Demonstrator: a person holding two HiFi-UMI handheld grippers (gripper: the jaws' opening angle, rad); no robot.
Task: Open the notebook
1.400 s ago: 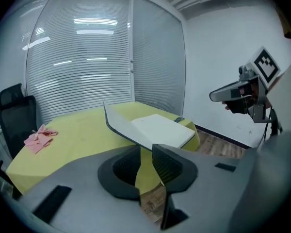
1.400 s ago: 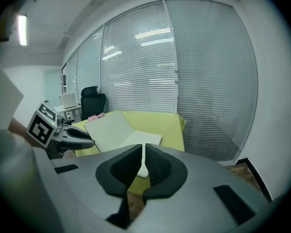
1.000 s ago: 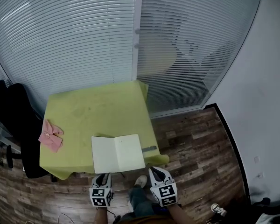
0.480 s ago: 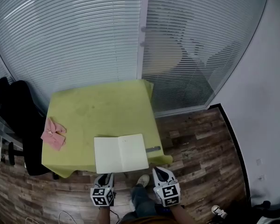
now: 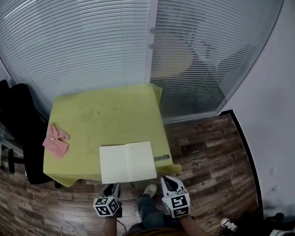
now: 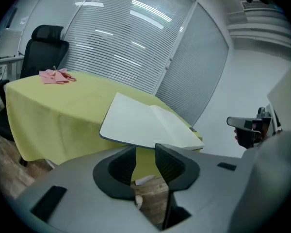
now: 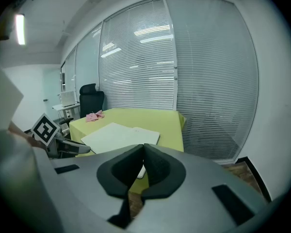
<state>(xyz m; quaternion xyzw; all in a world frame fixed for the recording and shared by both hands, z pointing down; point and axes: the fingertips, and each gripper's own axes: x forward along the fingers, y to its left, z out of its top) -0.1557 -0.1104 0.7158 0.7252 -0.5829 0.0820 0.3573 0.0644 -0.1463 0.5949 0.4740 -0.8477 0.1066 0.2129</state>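
My left claw [image 6: 145,147] stands partly open: its jaws have just been opening, and a plain gap shows between them with nothing in it, only the draped yellow cover and a patch of floor [image 5: 206,151] beyond. My right claw [image 7: 143,146] is closed, its two tips pressed together and empty. Both claws hang off the desk [image 5: 103,114], just short of its near edge and over the wooden floor, each pointing forward and somewhat down. The notebook [image 5: 127,162] lies straight ahead of them, between the two lines they point along, a little nearer my left claw. It is already open, flat on the yellow cover, showing two blank white pages, and it reaches the desk's near edge. Neither claw touches it. Just beside the notebook, on my right claw's side, lies a slim grey strip [image 5: 161,157]; I cannot tell what it is. Well off beyond my left claw, at the desk's left edge, sits a crumpled pink cloth [image 5: 55,141], and past that stands a black chair [image 5: 19,127]. Far ahead of both claws, behind the desk, white blinds [image 5: 88,38] cover the glass wall.
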